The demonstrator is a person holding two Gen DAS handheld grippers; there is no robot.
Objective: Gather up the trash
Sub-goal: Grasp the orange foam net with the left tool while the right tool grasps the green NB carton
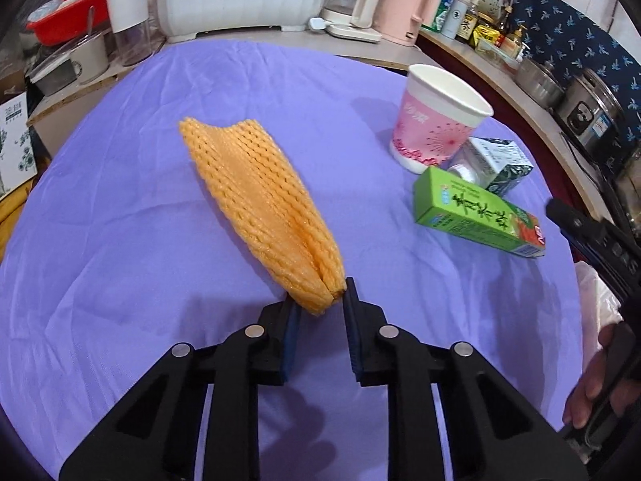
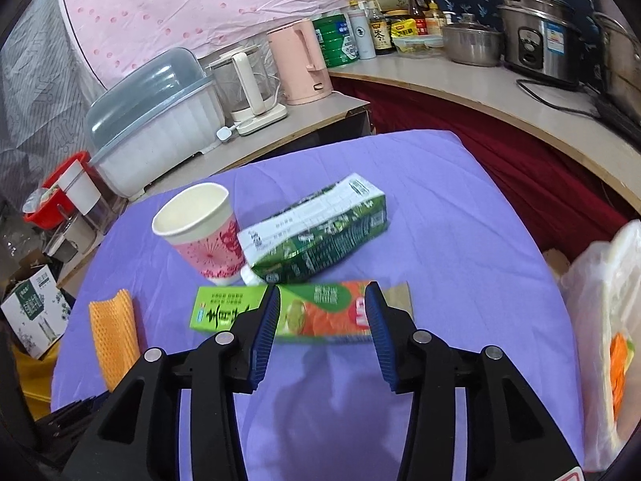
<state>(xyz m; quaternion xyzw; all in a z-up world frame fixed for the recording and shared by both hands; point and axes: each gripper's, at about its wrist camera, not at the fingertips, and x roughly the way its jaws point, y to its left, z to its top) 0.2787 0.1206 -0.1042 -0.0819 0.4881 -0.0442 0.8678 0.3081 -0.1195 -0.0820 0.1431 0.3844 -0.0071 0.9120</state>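
Observation:
An orange foam fruit net [image 1: 256, 204] lies on the purple tablecloth [image 1: 120, 240]. My left gripper [image 1: 318, 300] is open, its fingertips on either side of the net's near end. A pink paper cup [image 1: 436, 116], a white-and-green milk carton [image 1: 496, 160] and a green toothpaste box [image 1: 476, 212] lie to the right. In the right wrist view my right gripper [image 2: 322, 304] is open just above and in front of the toothpaste box [image 2: 308, 312]. The cup [image 2: 200, 228], the carton [image 2: 316, 232] and the net [image 2: 114, 336] show there too.
A white plastic bag [image 2: 605, 340] hangs at the table's right edge. Counters behind hold a dish-rack box [image 2: 156, 120], kettles [image 2: 300, 64], bottles [image 2: 380, 28] and a rice cooker [image 2: 537, 40]. A cardboard box [image 2: 36, 312] stands at the left of the table.

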